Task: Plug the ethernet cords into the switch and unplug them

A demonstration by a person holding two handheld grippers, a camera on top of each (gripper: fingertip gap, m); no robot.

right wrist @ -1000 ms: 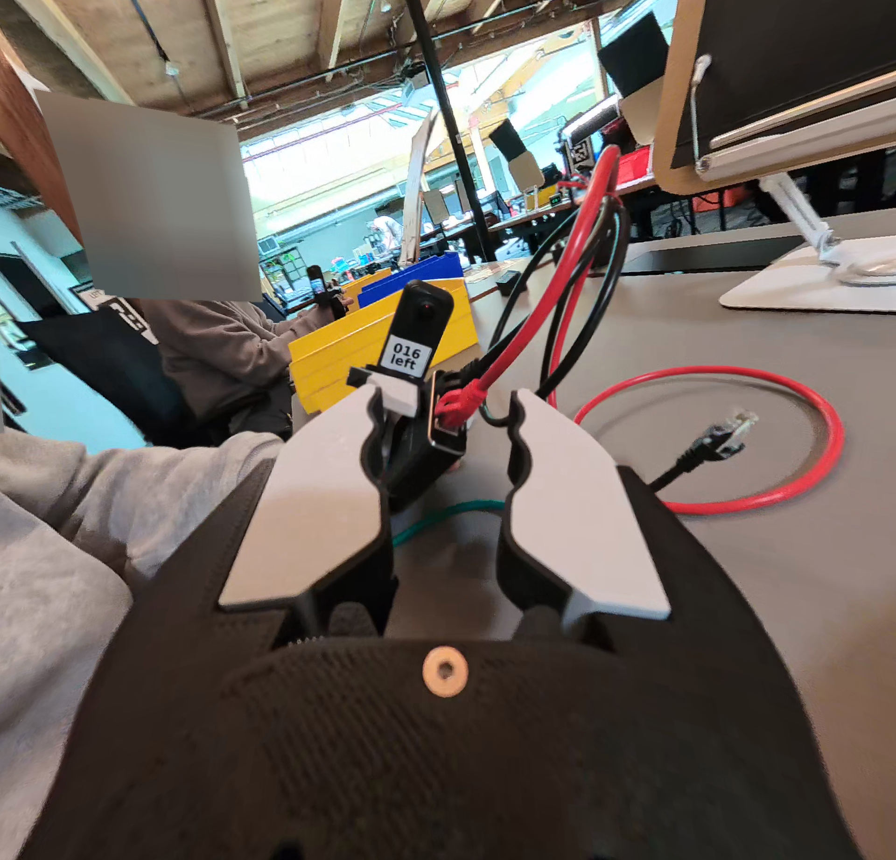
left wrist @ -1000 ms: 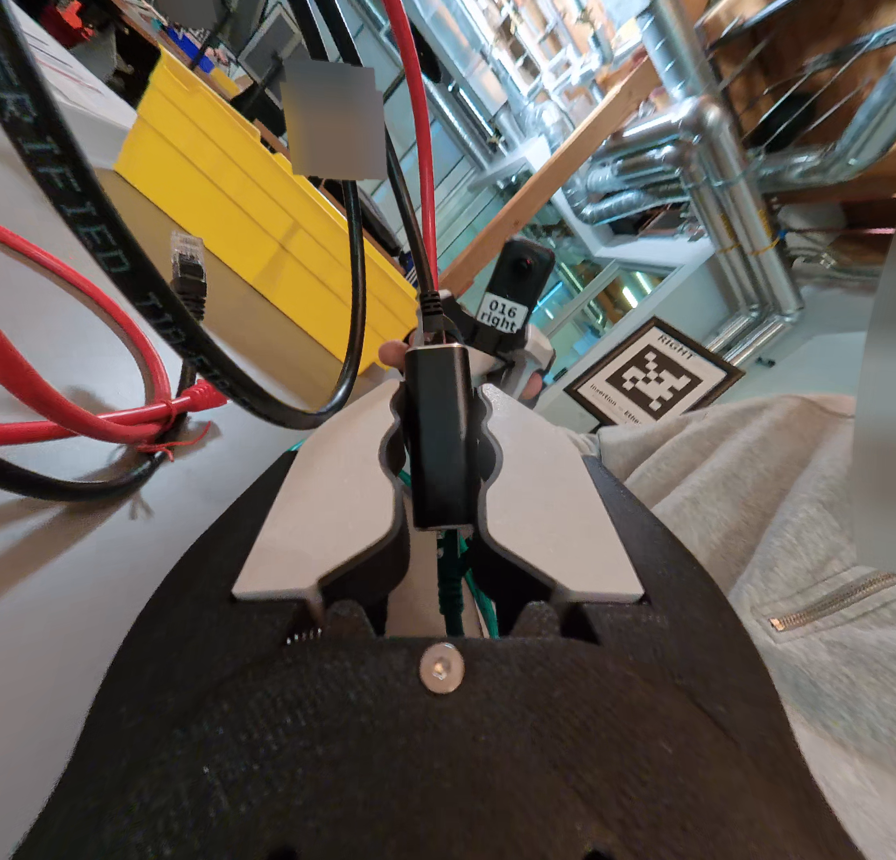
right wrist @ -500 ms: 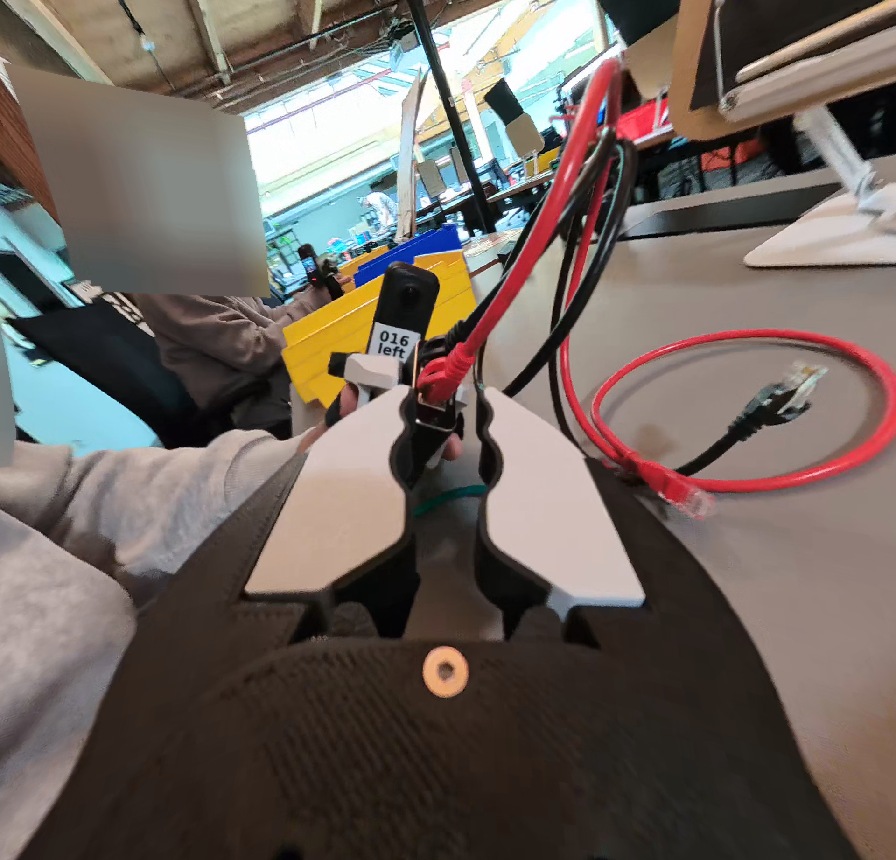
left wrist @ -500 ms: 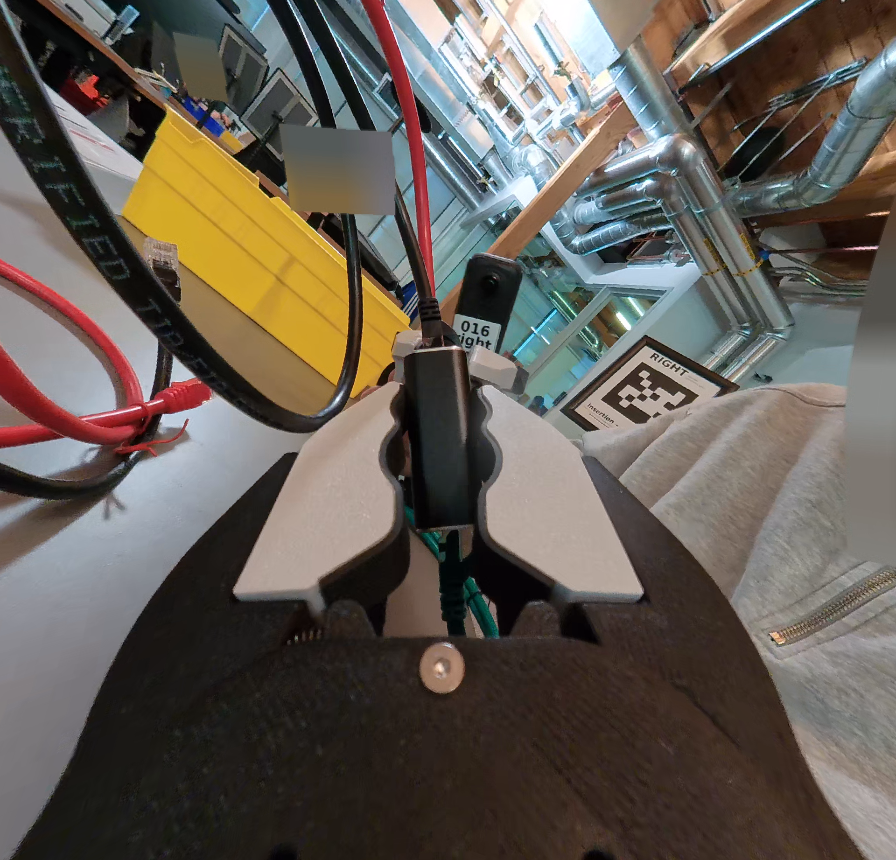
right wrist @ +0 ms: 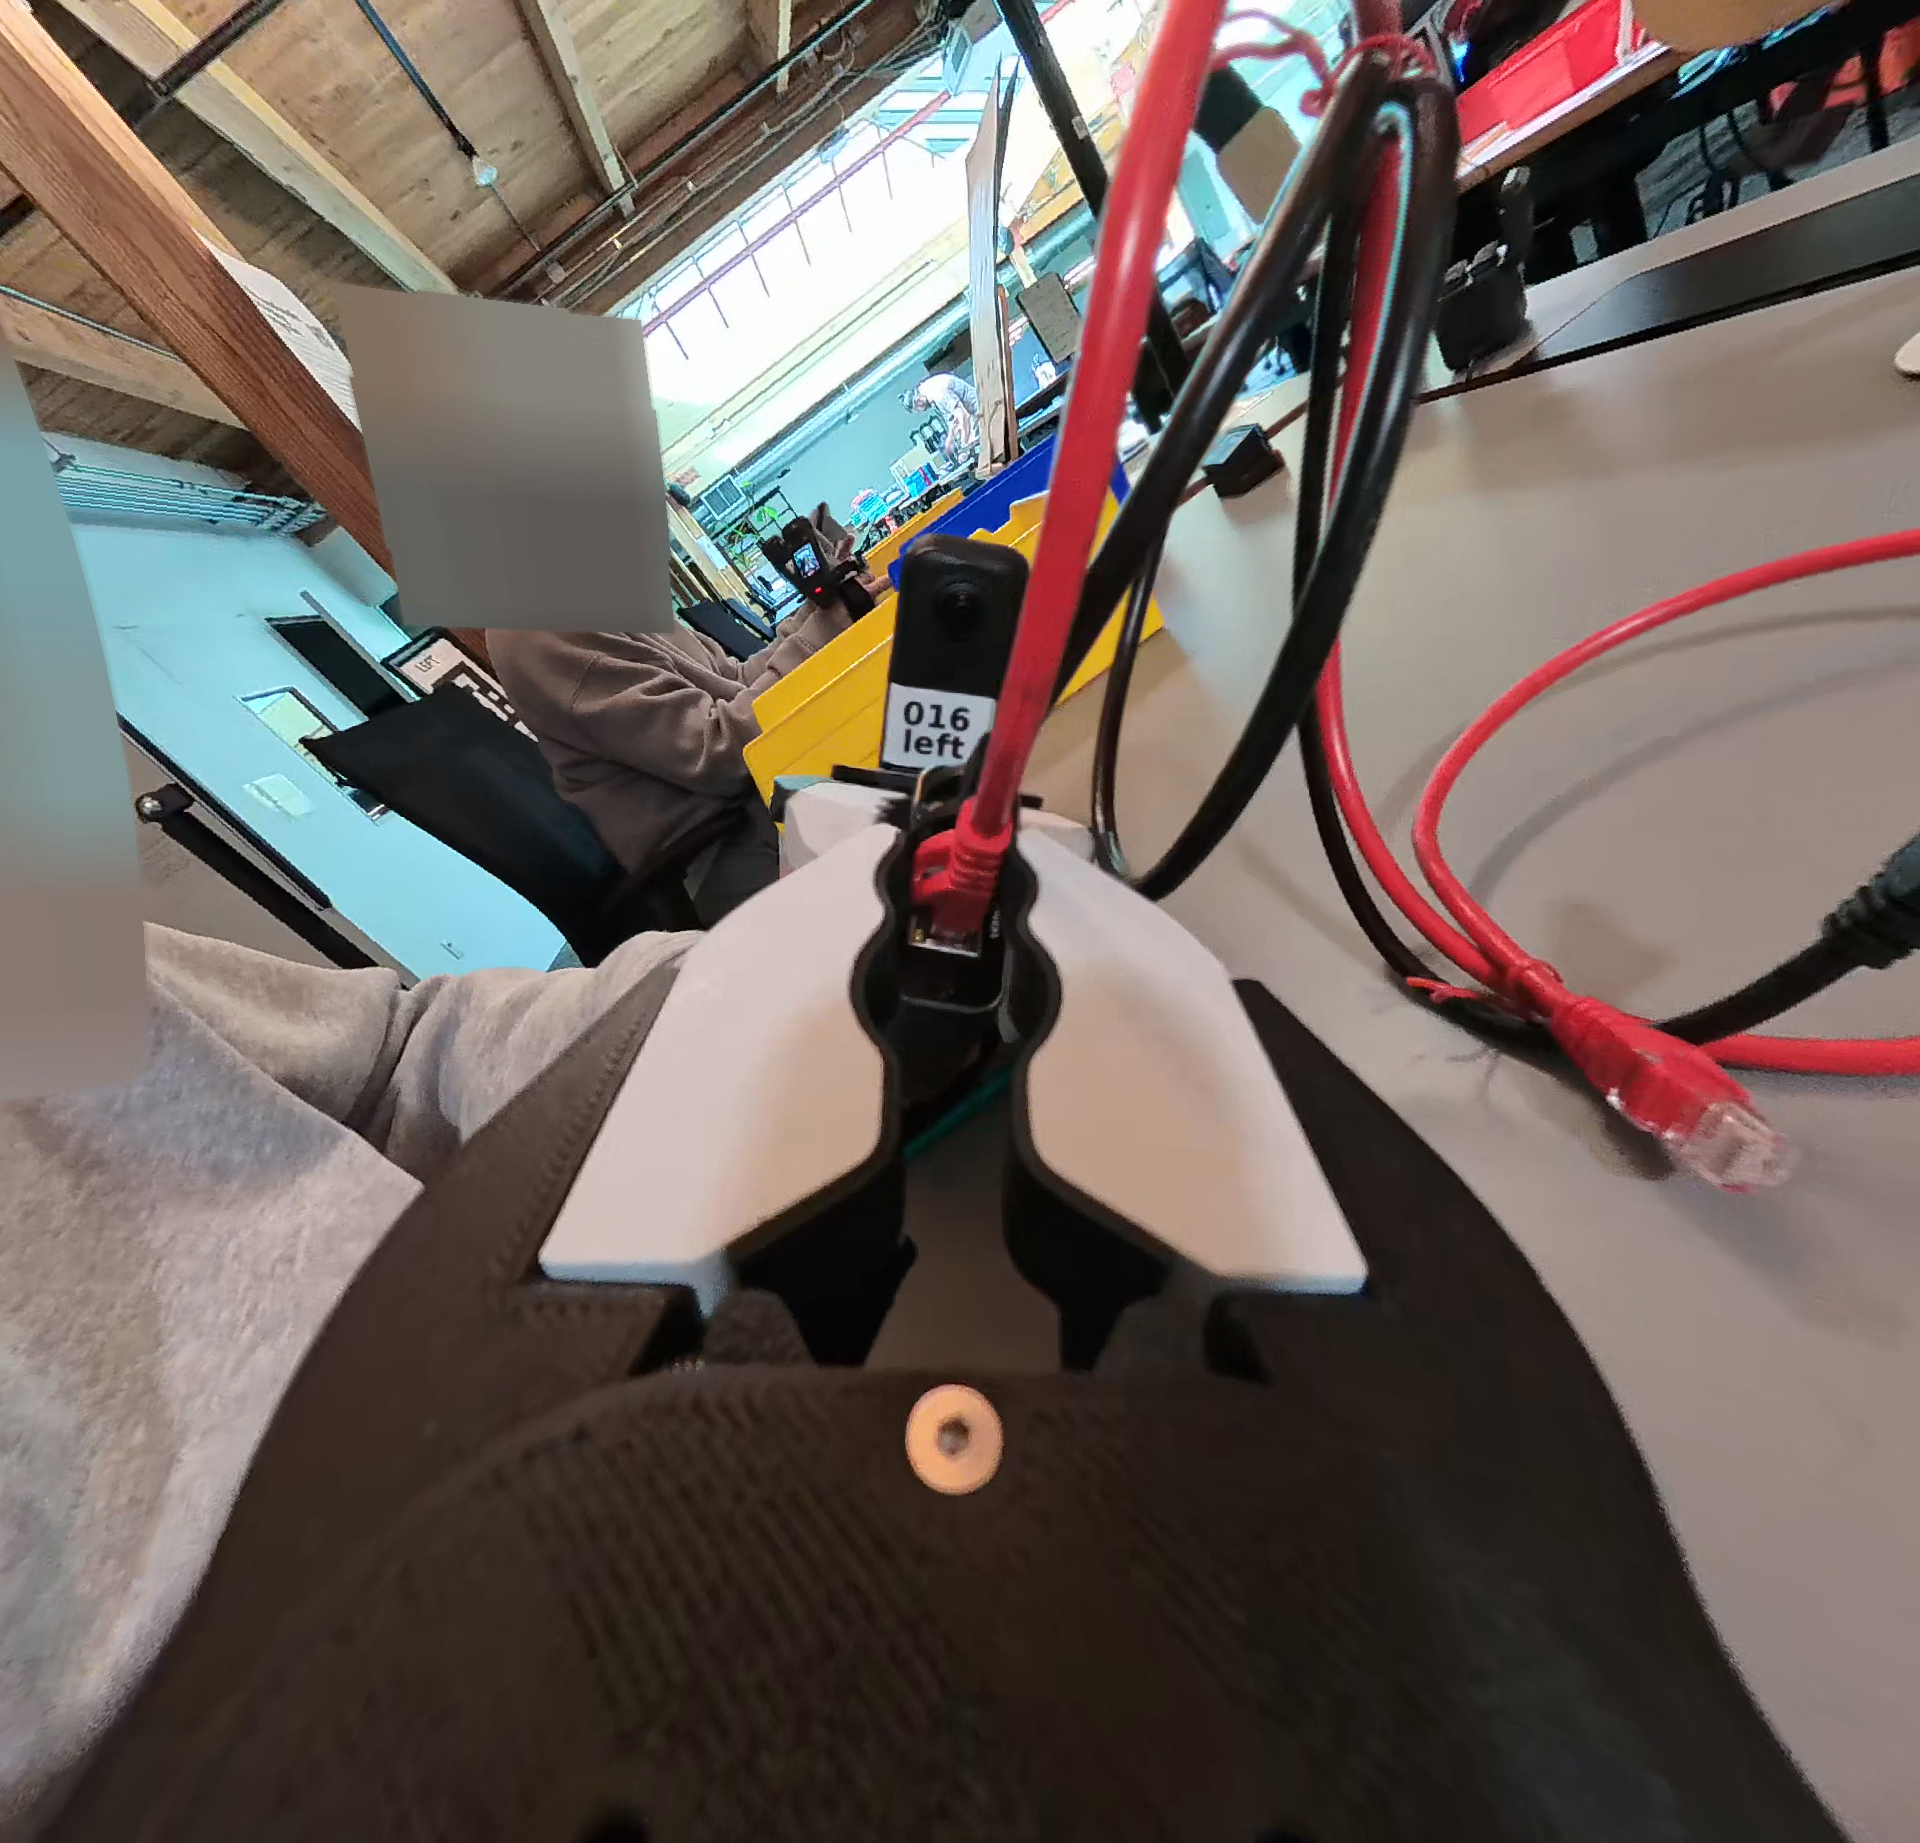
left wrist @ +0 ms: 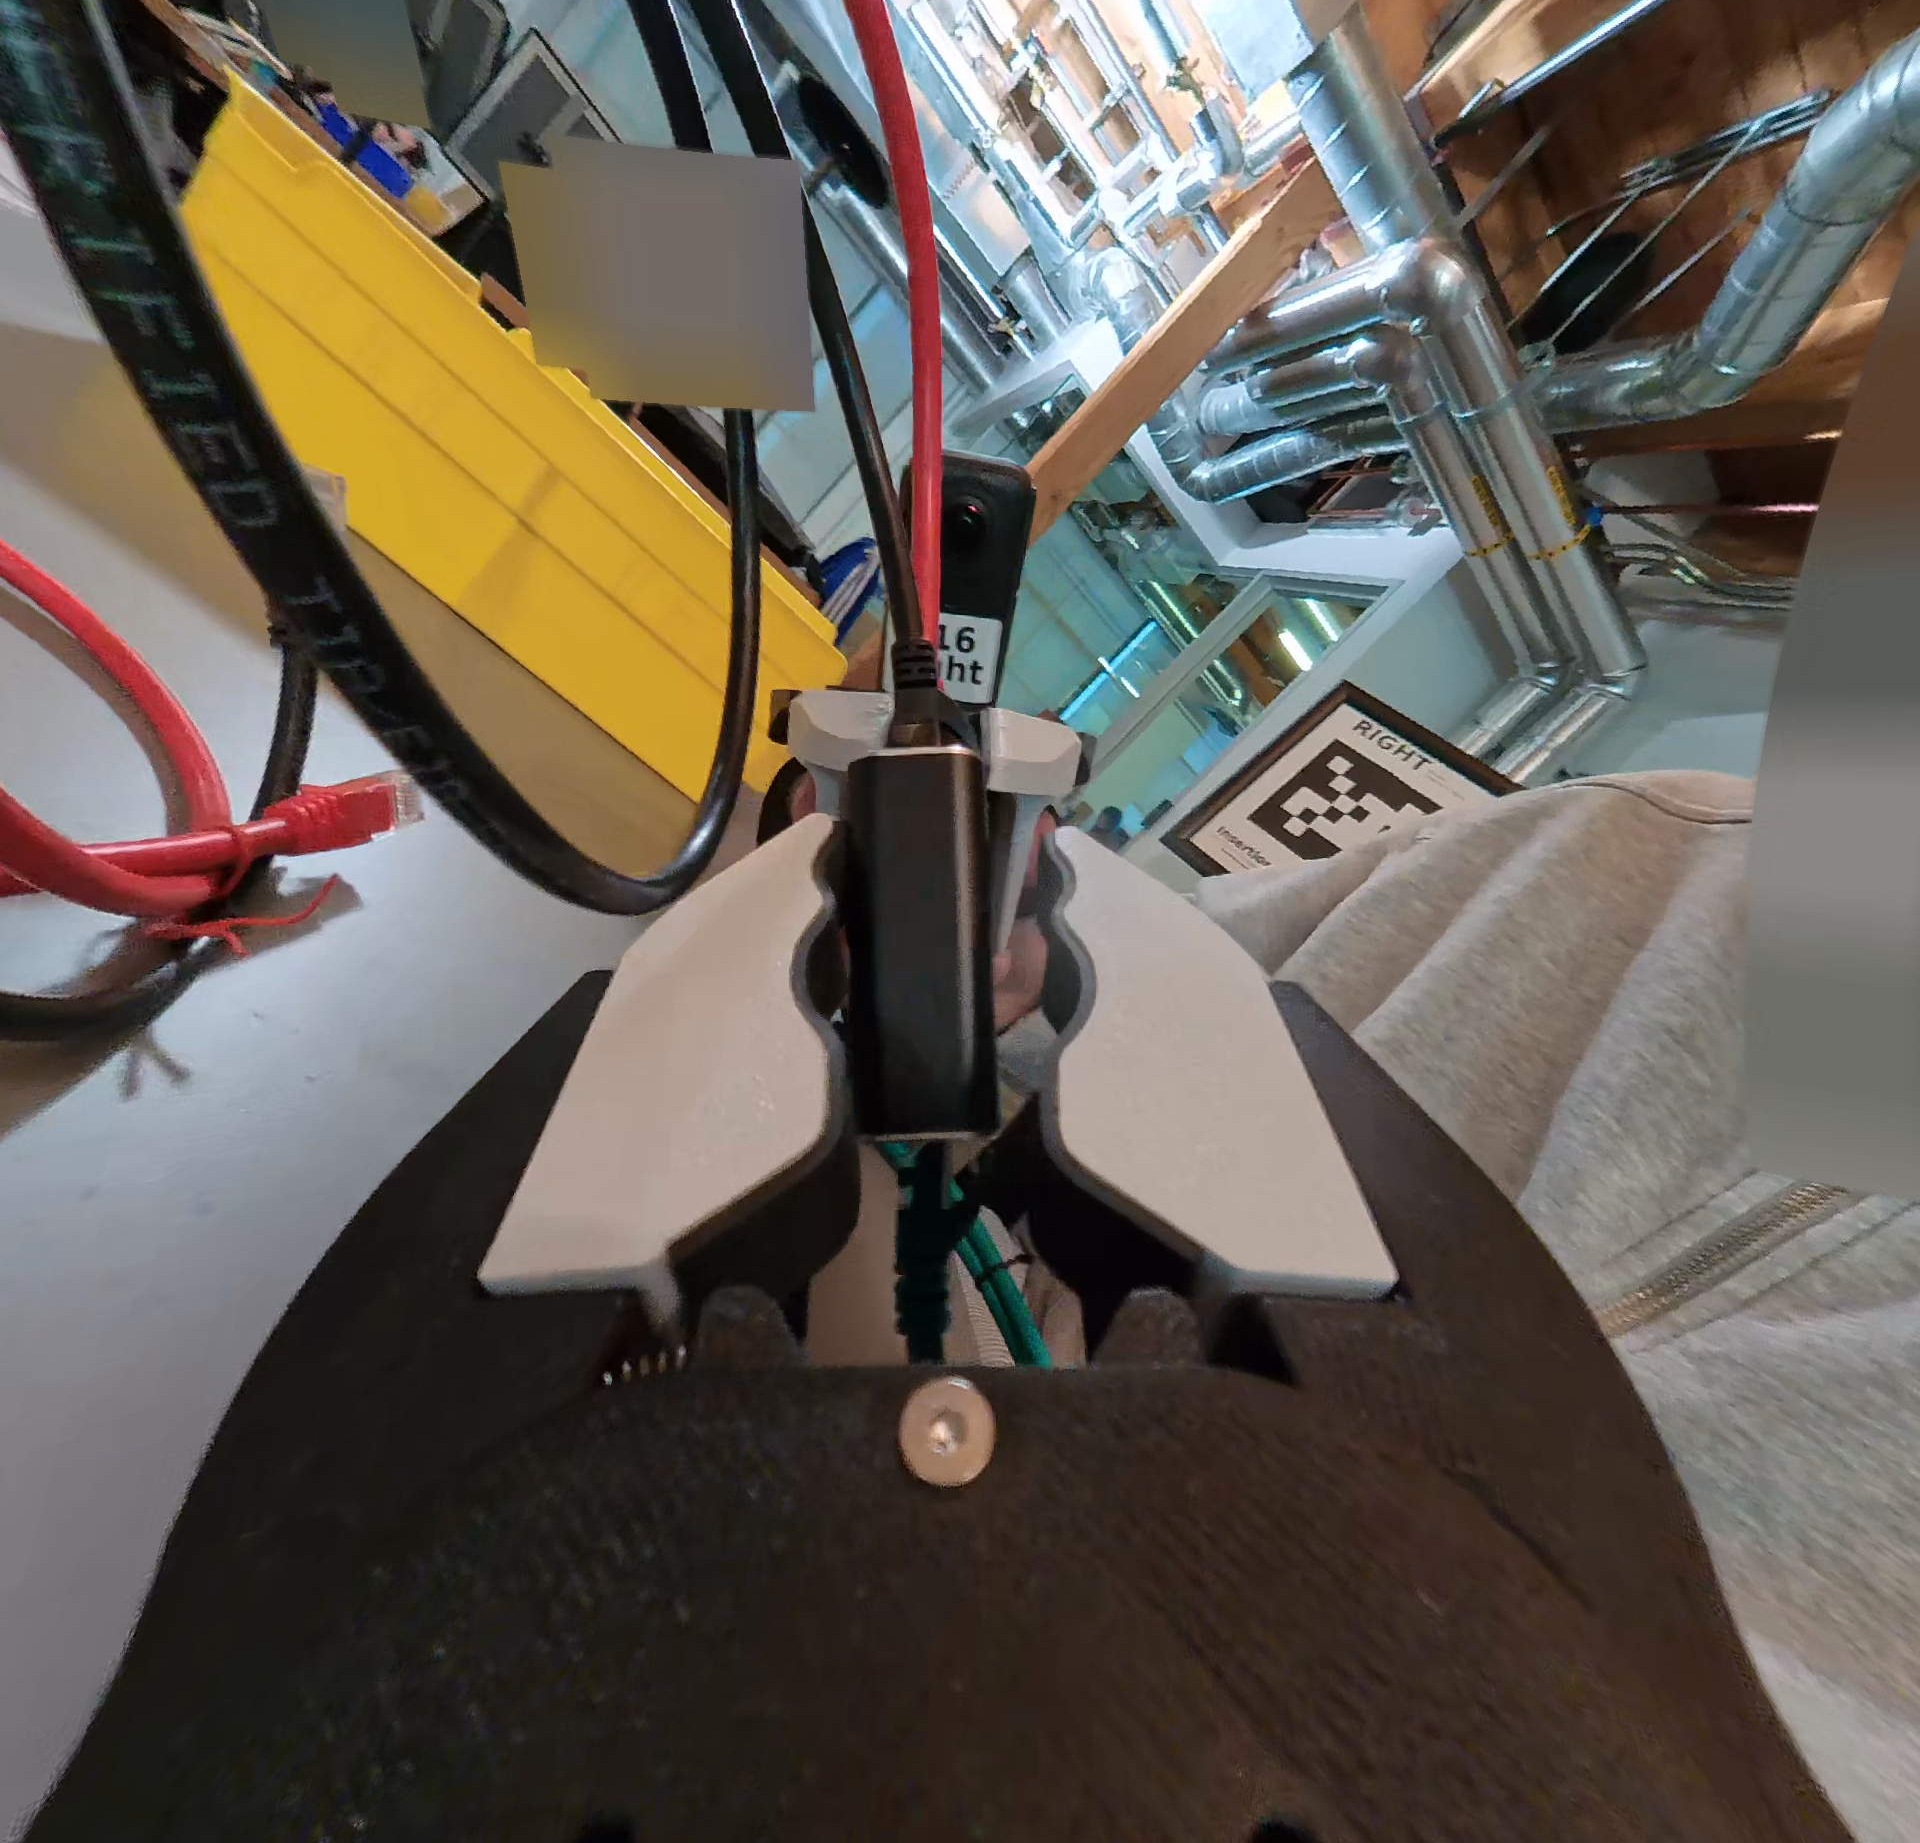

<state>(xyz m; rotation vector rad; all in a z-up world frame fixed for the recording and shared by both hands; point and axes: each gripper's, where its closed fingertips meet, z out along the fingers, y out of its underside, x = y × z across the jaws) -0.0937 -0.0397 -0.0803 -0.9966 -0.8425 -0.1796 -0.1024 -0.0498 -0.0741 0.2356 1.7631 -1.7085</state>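
We see our left gripper [left wrist: 920, 920] parted a little around the small black switch [left wrist: 920, 946], whose body touches one finger while a gap shows on the other side, so we cannot tell whether it is gripped. Our right gripper [right wrist: 951, 910] is closed on the red plug [right wrist: 961, 858] seated in the switch's port. The red cord [right wrist: 1081, 391] and black cords [right wrist: 1340, 505] loop up just ahead of both grippers, crossing the view. A green cord [left wrist: 925, 1263] trails back between the left fingers. To the right gripper's right, a loose red connector [right wrist: 1662, 1097] lies on the grey table [right wrist: 1662, 702]; yellow bins [left wrist: 468, 443] stand beyond.
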